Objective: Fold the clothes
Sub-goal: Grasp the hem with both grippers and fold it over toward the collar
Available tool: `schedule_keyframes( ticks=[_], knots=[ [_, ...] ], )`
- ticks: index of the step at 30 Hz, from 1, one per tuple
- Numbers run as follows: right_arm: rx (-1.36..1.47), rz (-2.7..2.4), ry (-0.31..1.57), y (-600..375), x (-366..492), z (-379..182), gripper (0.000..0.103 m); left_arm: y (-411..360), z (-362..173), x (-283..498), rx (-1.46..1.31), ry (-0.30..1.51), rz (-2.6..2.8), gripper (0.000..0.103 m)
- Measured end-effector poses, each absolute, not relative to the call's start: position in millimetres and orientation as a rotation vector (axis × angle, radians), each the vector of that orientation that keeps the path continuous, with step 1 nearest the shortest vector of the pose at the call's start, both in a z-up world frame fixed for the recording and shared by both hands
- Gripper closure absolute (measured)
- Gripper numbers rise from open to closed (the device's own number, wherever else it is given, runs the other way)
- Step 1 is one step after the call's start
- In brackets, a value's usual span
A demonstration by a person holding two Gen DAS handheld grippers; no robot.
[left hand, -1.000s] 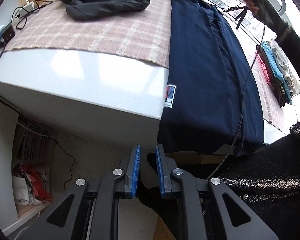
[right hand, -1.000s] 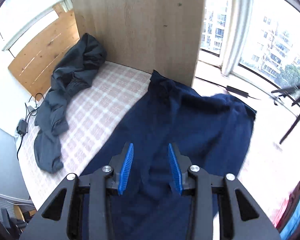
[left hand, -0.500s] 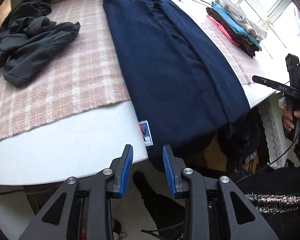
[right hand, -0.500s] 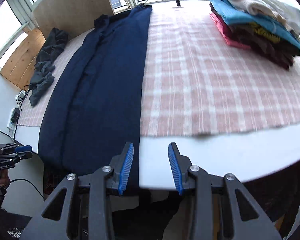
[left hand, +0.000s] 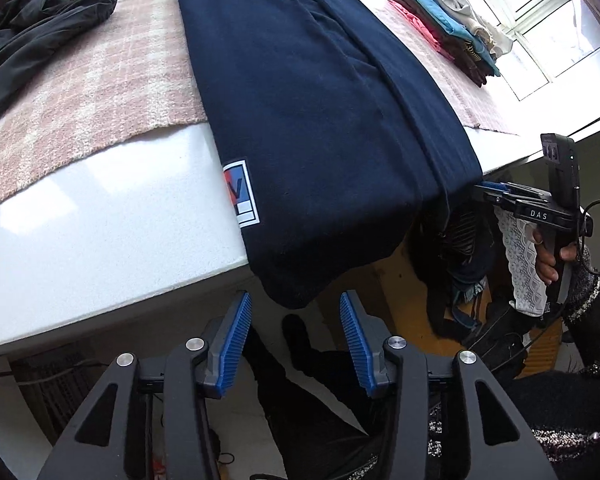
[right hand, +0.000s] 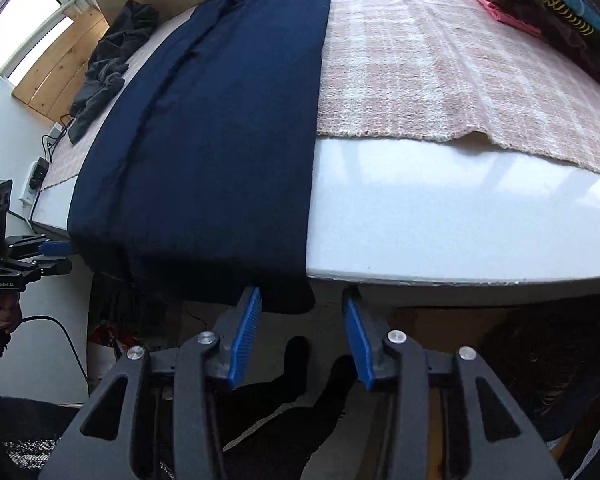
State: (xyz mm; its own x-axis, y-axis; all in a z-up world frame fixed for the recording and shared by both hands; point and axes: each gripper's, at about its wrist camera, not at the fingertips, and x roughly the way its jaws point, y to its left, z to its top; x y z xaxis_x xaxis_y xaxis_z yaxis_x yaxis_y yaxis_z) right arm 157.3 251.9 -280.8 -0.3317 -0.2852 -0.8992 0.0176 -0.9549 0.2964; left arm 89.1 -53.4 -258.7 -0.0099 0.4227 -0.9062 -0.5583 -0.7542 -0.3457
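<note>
Hanging over the bench's near edge, navy garment [left hand: 320,120] runs lengthwise away toward the far edge, hem drooping just ahead of both grippers. Left gripper [left hand: 294,344] jaws open below the hem's left corner; right gripper [right hand: 300,336] jaws open, right corner between them, marginally nearer.

The long garment [left hand: 308,112] lies on the table [left hand: 100,232], and its near end hangs over the front edge. Under it is the rug [right hand: 440,72]. My left gripper [left hand: 294,344] is below this hanging end, my right gripper [right hand: 302,338] below its other corner. The crumpled jacket [left hand: 40,36] lies to the left, the stack of folded clothes [left hand: 448,24] far right.
</note>
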Motion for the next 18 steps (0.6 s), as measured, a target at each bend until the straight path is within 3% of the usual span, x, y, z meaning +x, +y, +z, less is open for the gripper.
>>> schedule_keyframes(
  ticks=[4, 7, 8, 9, 10, 11, 13, 18],
  knots=[
    [1.693, -2.31, -0.416, 253.1, 151.9, -282.1, 0.062, -40.1, -267.5, 88.4, -1.584, 0.144, 1.804, 0.058],
    [1.685, -2.263, -0.432, 249.4, 149.9, -279.6, 0.062, -33.2, -269.2, 90.0, -1.571, 0.151, 1.797, 0.064],
    [1.682, -2.246, -0.44, 247.6, 149.4, -278.7, 0.062, -31.9, -269.5, 90.6, -1.569, 0.151, 1.796, 0.07],
    [1.681, -2.233, -0.438, 245.4, 148.9, -277.9, 0.064, -30.6, -269.8, 91.5, -1.571, 0.139, 1.776, 0.087],
    [1.682, -2.23, -0.419, 242.9, 148.9, -276.7, 0.075, -29.4, -270.1, 92.4, -1.573, 0.125, 1.753, 0.1],
    [1.685, -2.231, -0.395, 240.5, 148.6, -275.4, 0.088, -28.7, -268.2, 93.9, -1.558, 0.123, 1.754, 0.098],
    [1.68, -2.227, -0.385, 238.0, 148.6, -272.5, 0.096, -27.2, -261.8, 97.9, -1.509, 0.137, 1.758, 0.099],
    [1.631, -2.241, -0.419, 240.1, 154.2, -255.9, 0.098, -28.7, -242.2, 100.8, -1.457, 0.108, 1.738, 0.1]
  ],
)
